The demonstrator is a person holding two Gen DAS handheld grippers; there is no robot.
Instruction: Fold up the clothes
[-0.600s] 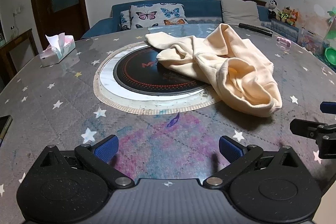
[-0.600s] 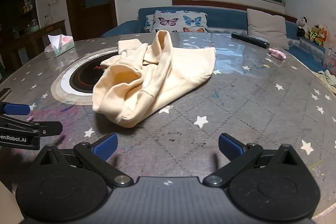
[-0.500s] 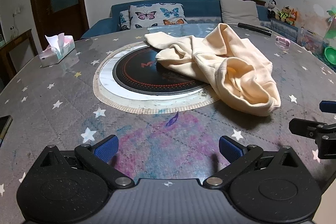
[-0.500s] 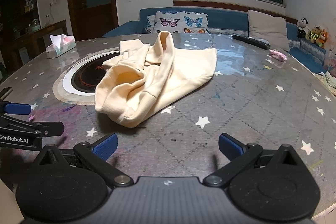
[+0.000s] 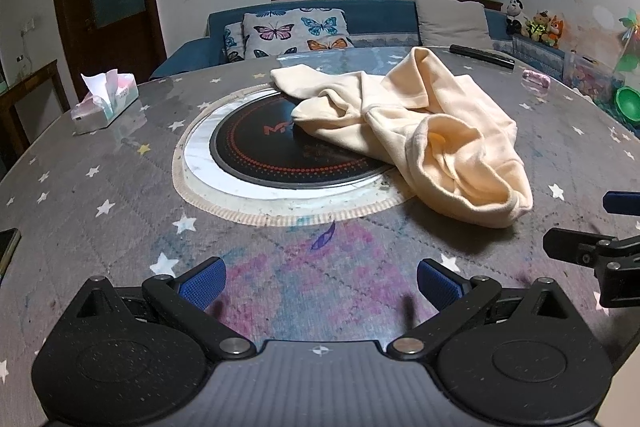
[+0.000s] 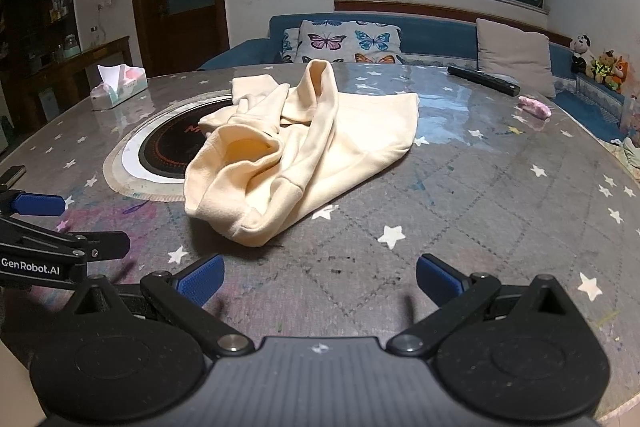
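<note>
The cream sweatshirt [image 5: 416,131] is just a crumpled heap right now, soft fleecy-looking knit, bunched into thick rolls with one ribbed opening gaping toward the cameras so you can see the yellower inside [image 6: 244,147]. Could be a cuff or the hem, honestly can't tell from the way it's wadded up. It sits ahead of the left gripper [image 5: 320,281] and off to the right of its fingers, and ahead-left of the right gripper [image 6: 318,279], clear of both. Both sets of blue ribbed pads are spread wide with nothing between them, hovering low over the table [image 6: 500,187]. Part of the garment drapes over the round black glass cooktop [image 5: 256,147] set into the table, which has a red dotted ring and a pale metal rim. The tabletop is grey quilted cloth with white stars under a glossy clear cover, with a pinkish stain right between the left fingers. Far ahead-left there's a tissue box [image 5: 106,99], and far ahead-right a long black remote [image 6: 482,79].
</note>
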